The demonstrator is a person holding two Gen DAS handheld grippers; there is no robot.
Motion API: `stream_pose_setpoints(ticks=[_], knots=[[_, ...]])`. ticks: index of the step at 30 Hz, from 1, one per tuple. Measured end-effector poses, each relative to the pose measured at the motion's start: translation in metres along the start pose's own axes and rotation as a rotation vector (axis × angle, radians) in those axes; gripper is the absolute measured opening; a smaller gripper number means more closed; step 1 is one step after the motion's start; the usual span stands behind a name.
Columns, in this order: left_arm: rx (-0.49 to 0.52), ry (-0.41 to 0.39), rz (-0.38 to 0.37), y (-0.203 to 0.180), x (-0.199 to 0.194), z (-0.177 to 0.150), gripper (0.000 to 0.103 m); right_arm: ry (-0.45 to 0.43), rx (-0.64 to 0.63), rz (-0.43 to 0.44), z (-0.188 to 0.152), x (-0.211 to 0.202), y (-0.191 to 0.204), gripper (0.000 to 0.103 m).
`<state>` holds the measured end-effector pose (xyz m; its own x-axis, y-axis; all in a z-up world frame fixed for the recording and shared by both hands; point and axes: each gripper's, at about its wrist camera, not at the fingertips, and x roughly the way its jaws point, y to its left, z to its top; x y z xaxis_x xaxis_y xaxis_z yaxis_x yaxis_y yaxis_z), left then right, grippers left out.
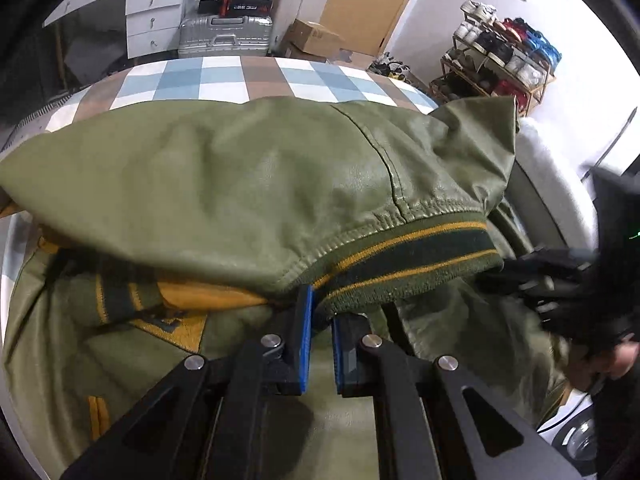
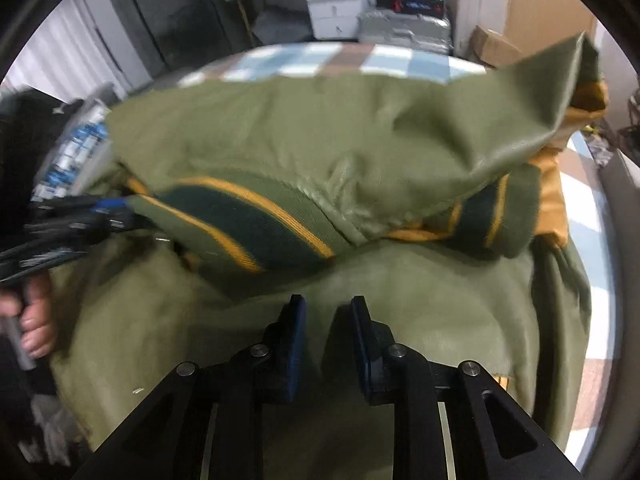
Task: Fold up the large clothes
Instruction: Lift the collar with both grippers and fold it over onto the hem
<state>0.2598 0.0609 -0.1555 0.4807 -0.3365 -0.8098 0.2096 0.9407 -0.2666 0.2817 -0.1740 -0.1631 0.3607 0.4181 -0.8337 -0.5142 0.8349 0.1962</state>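
Note:
An olive green leather jacket [image 1: 260, 184] lies doubled over on the checked tablecloth [image 1: 224, 76]. Its ribbed hem [image 1: 408, 256], striped dark green and yellow, runs across the lifted upper layer. My left gripper [image 1: 321, 308] is shut on that hem, the blue pads pinching the knit edge. In the right wrist view the same jacket [image 2: 320, 132] fills the frame, and my left gripper [image 2: 116, 210] holds the hem's end at the far left. My right gripper [image 2: 328, 312] hovers over the lower layer, open, with nothing between its fingers. It shows blurred at the right edge [image 1: 560, 280] of the left wrist view.
A hand [image 2: 36, 320] grips the left tool's handle. Behind the table stand a silver suitcase [image 1: 224, 36], white drawers [image 1: 152, 12] and cardboard boxes [image 1: 316, 36]. A shoe rack [image 1: 500, 64] is at the back right. A striped cuff [image 2: 492, 212] and yellow lining [image 2: 556, 184] lie at the jacket's right.

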Motion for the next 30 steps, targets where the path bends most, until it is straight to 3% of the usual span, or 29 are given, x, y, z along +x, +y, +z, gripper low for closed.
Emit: stream_pose_setpoints(ticks=[2,6,10,11,15,17,22,24,28,30], knots=[[0.023,0.005,0.023,-0.005,0.002,-0.005,0.004,-0.091,-0.003,0.022,0.011,-0.032,-0.002,0.024],[0.032,0.005,0.044,-0.008,0.003,-0.016,0.004,-0.231,0.055,-0.137,0.045,-0.068,-0.025,0.054],[0.022,-0.003,0.034,-0.004,0.002,-0.022,0.004,-0.162,0.26,-0.263,0.077,-0.046,-0.075,0.061],[0.015,-0.004,0.029,-0.003,0.002,-0.022,0.004,-0.119,0.295,-0.27,0.086,-0.032,-0.086,0.059],[0.005,-0.002,0.021,-0.004,-0.002,-0.02,0.004,-0.072,0.36,-0.183,0.124,-0.003,-0.115,0.006],[0.006,-0.006,0.009,-0.007,-0.006,-0.018,0.004,-0.143,0.33,-0.087,0.144,-0.013,-0.116,0.005],[-0.016,-0.006,-0.014,-0.012,-0.016,-0.022,0.004,-0.373,0.34,0.17,0.115,-0.064,-0.123,0.005],[-0.036,0.017,-0.027,-0.01,-0.016,-0.029,0.004,-0.401,0.36,0.181,0.081,-0.063,-0.129,0.005],[-0.032,0.069,0.004,-0.007,-0.01,-0.04,0.004,-0.235,0.428,0.122,0.005,-0.02,-0.147,0.005],[-0.02,0.105,0.014,-0.007,-0.006,-0.045,0.004,-0.175,0.432,0.102,-0.016,-0.008,-0.146,0.005]])
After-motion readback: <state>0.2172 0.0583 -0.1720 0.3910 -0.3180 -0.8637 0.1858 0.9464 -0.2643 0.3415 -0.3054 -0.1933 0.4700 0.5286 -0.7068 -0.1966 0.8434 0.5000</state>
